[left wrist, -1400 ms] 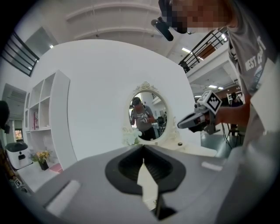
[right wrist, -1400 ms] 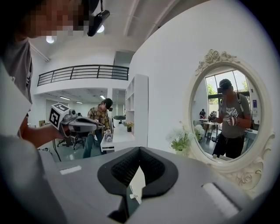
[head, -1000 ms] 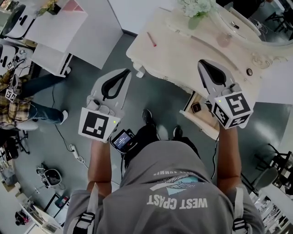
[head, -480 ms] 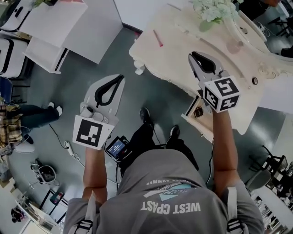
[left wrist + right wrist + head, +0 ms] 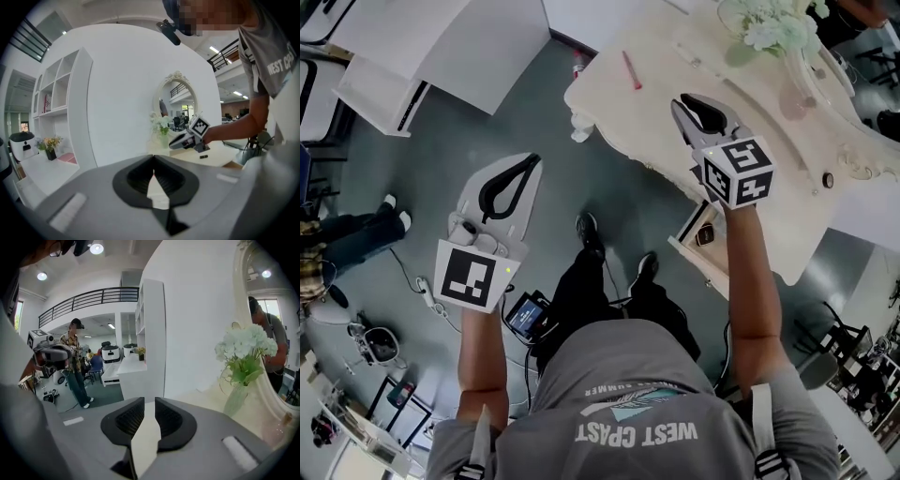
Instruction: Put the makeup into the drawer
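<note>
Right tongs (image 5: 684,105), empty with jaws opening, are the pair nearer the pink makeup stick (image 5: 631,70), which lies ahead-left on the table (image 5: 609,108), lengthwise away; left tongs (image 5: 528,164) closed, empty.

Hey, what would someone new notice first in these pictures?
The right hand-held gripper, jaws opening on nothing, hangs over a cream carved vanity table, while the left hand-held gripper hangs shut above the grey floor. On the table are a thin pink stick and white flowers; its drawer stands open.
</note>
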A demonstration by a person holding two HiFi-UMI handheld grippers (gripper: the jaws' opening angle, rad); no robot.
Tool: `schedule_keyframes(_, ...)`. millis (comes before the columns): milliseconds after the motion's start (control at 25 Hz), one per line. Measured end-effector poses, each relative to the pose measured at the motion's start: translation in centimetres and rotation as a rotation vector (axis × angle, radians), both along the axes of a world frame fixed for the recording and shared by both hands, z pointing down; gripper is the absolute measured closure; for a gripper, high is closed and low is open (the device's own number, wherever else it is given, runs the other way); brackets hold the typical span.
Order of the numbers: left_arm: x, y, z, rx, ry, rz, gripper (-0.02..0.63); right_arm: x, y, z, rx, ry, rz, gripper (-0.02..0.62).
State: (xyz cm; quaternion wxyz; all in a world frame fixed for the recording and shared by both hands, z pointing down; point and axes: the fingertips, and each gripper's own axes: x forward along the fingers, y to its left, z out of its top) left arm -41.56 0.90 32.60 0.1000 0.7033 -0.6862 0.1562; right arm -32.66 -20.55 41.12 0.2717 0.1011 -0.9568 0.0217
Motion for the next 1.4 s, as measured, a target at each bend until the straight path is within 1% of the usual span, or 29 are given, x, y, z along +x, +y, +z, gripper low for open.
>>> schedule_keyframes(400, -2.7, -0.4, 5.9, -0.055, 0.033, -0.02, 0.604, -3.7, -1.1, 6.7, 0.019, 0.052, -0.049, 0.494)
schedule_keyframes(680, -4.0, -2.1, 8.7, -0.055, 0.045, -0.021, 0.604, -5.6, -2.5, 11.3, 0.04, 0.084, -0.063, 0.477)
schedule_keyframes(840, -4.5, -2.8, 9.9, -0.061, 0.043, -0.015, 0.604, -6.7, -3.6, 13.6, 0.042, 0.113, -0.05, 0.476)
schedule_keyframes(1200, -5.4, -3.4, 12.5, -0.071, 0.059, -0.019, 0.604, -9.0, -5.7, 19.3, 0.046, 0.233, -0.031, 0.46)
schedule_keyframes(1400, -5.5, -3.5, 13.9, -0.083, 0.077, -0.026, 0.604, -9.5, -6.5, 22.0, 0.029, 0.3, -0.012, 0.457)
